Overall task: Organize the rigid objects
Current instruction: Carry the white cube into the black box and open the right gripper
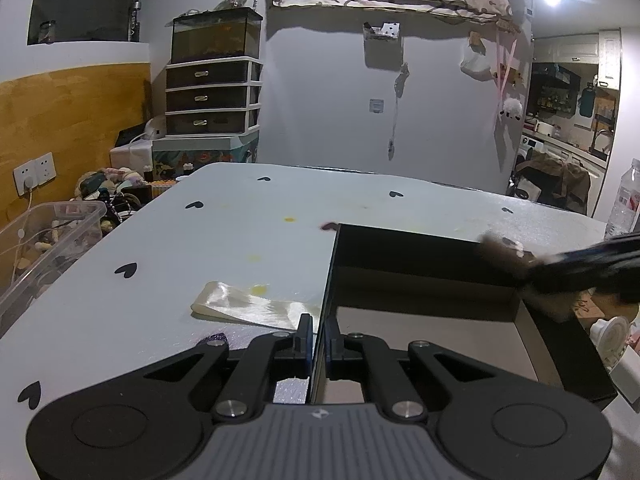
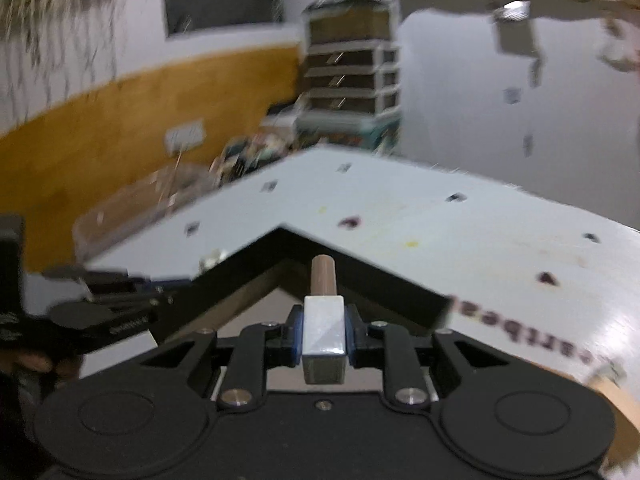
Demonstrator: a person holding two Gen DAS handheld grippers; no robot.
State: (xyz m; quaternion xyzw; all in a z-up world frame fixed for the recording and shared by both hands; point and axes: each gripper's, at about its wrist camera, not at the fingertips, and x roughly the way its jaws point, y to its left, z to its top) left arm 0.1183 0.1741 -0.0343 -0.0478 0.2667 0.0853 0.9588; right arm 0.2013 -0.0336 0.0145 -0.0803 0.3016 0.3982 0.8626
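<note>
While the left gripper (image 1: 319, 350) pinches the box (image 1: 440, 320) wall, the right gripper (image 2: 323, 342) clamps a hammer (image 2: 323, 332) above it.

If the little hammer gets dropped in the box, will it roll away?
Probably not far: the hammer has a blocky, flat-sided metal head, which should stop it. Its round wooden handle might let it swivel. It looks head-heavy, so it would likely land with a thud in the box.

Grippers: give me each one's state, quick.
Left gripper: shut on the left wall of the black box.
Right gripper: shut on a small hammer, held by its metal head above the box.
</note>
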